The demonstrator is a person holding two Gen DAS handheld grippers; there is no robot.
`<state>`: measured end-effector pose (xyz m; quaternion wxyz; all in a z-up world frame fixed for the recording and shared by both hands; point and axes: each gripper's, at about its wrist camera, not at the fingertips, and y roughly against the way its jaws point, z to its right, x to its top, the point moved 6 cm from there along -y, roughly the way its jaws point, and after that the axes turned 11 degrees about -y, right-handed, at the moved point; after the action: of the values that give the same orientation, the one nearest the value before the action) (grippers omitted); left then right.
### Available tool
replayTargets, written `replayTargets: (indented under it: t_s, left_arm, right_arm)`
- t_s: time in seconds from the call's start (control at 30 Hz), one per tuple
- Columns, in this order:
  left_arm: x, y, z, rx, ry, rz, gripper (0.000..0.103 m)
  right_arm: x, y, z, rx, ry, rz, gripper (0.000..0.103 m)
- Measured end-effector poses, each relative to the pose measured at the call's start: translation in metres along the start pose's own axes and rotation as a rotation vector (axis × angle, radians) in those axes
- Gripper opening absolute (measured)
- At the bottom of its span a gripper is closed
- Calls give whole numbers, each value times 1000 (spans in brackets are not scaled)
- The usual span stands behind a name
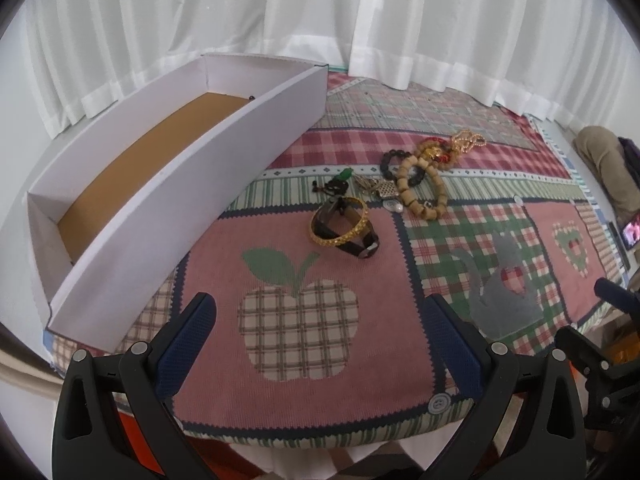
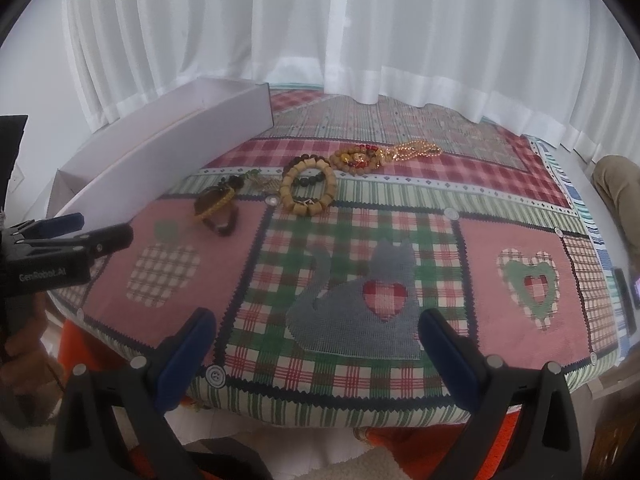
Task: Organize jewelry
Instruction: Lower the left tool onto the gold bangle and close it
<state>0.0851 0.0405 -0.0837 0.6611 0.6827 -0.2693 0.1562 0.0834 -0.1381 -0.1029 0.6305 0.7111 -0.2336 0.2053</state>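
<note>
Gold bangle [image 1: 339, 222], centre frame, looks rigid, light and slippery, best pinched across its rim; left gripper [image 1: 320, 328] and right gripper [image 2: 318, 334] fingers stand apart, empty.

We see a woven patchwork cloth [image 1: 296, 360] over the counter, matt and finely ribbed. The long box [image 1: 168, 200] looks like smooth white card, its floor plain brown cardboard. The gold bangle [image 1: 340, 222] has a glittering, faceted metallic finish; the black band [image 1: 352, 246] through it looks like dull leather or rubber. The chunky bead bracelet [image 2: 308, 192] appears to be pale, unvarnished wood. Each gripper, left [image 1: 320, 340] and right [image 2: 318, 344], is matt black plastic with textured blue pads [image 1: 188, 344]. The curtain [image 2: 360, 28] is thin, sheer white fabric.
</note>
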Motion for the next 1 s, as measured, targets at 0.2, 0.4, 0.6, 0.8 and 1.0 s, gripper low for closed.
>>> replayTargets:
  t_s: [0.2, 0.4, 0.6, 0.8, 1.0]
  left_arm:
    - [-1, -14, -2, -16, -4, -30, 102]
    - [5, -26, -8, -19, -5, -42, 102]
    - [11, -31, -15, -21, -29, -40, 102]
    - [37, -42, 15, -105, -233, 7, 102]
    - [55, -85, 32, -269, -301, -69, 72]
  right_arm:
    - [6, -12, 2, -2, -6, -19, 103]
    - [14, -25, 10, 3, -32, -35, 103]
    - [28, -41, 13, 35, -35, -49, 103]
    - [33, -56, 9, 68, -58, -80, 103]
    - [27, -62, 14, 76, -81, -105, 103]
